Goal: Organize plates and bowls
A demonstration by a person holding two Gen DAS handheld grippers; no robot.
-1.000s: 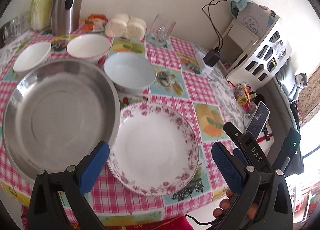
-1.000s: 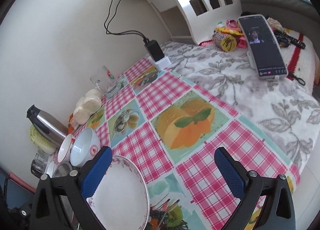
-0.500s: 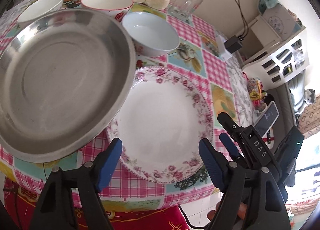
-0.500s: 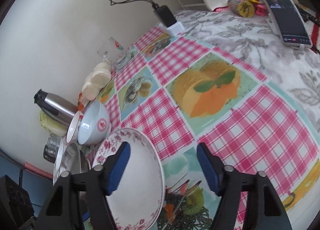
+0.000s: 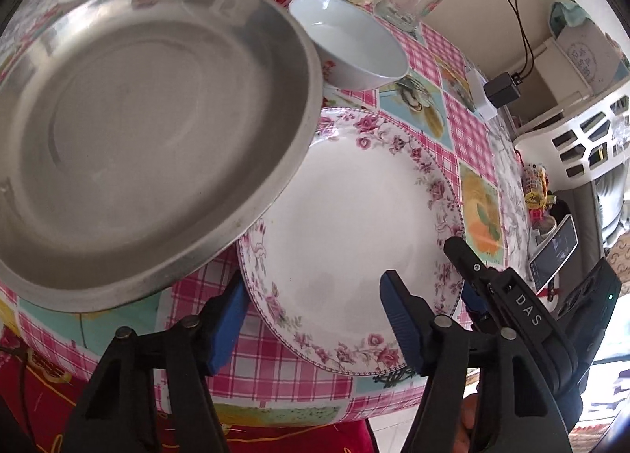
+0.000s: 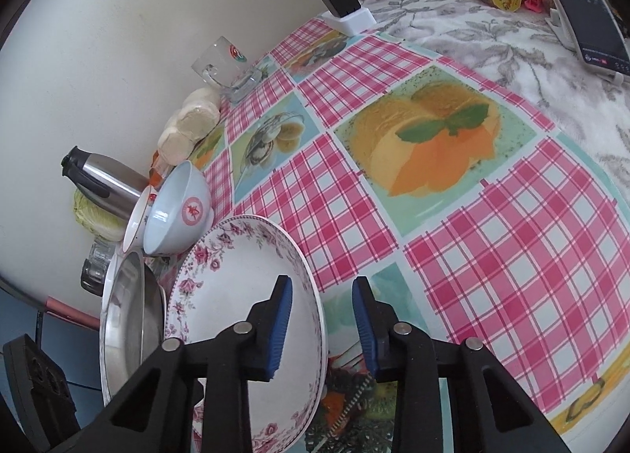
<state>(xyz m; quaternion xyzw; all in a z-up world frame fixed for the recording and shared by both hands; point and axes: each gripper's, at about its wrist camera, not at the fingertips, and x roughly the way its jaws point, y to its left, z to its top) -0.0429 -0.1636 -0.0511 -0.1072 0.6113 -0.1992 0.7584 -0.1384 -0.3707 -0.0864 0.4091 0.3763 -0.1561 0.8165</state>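
Both tools closing astride floral plate (image 5: 354,209) rim, pads not yet touching: left tool (image 5: 315,319) near edge, right tool (image 6: 322,325) far-from-steel-pan (image 5: 138,106) edge. Seat pads squarely, lift level.

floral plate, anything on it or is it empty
Empty: the floral plate shows a bare white centre in both views, with the steel pan's rim overlapping its edge.

Three bowls (image 5: 348,47), two plates (image 5: 354,217).
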